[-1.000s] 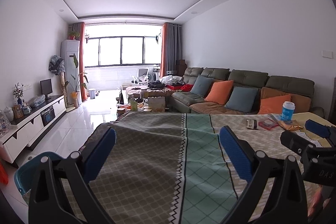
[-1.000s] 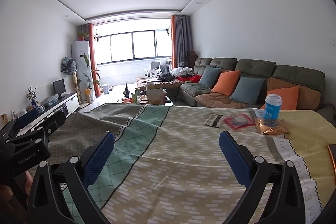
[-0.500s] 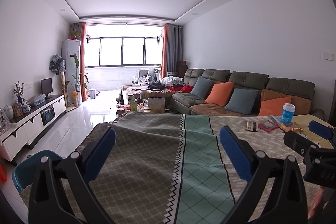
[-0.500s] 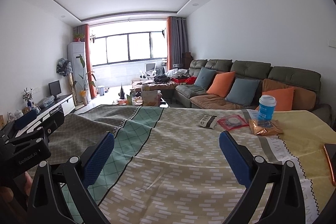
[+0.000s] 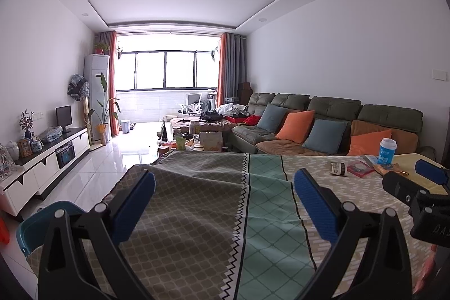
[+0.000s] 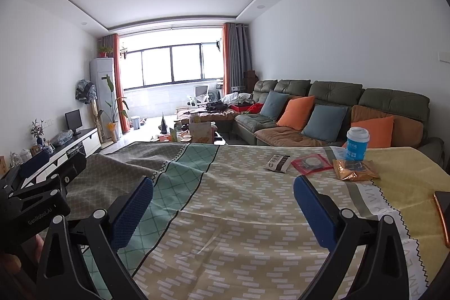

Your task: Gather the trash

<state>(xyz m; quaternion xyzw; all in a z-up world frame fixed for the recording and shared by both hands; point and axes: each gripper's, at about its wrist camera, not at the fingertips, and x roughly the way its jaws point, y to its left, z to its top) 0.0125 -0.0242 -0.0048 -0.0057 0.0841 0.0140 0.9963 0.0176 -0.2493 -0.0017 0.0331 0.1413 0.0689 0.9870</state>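
On the patterned tablecloth (image 6: 239,201) at the far right lie a dark snack wrapper (image 6: 278,162), a red packet (image 6: 311,164) and a crumpled gold wrapper (image 6: 355,170). A blue paper cup with a white lid (image 6: 356,144) stands upright behind them. In the left wrist view the wrappers (image 5: 355,169) and the cup (image 5: 387,151) are far right. My right gripper (image 6: 223,204) is open and empty, well short of the trash. My left gripper (image 5: 225,196) is open and empty over the cloth's left part.
A teal bin (image 5: 42,218) stands on the floor left of the table. A phone (image 6: 443,212) lies at the table's right edge. A green sofa with cushions (image 6: 323,114) is behind the table. A cluttered coffee table (image 5: 197,137) and a TV cabinet (image 5: 42,162) are further off.
Both views have shifted slightly: the trash items sit a little lower and nearer in the right wrist view. Both grippers stay open and empty.
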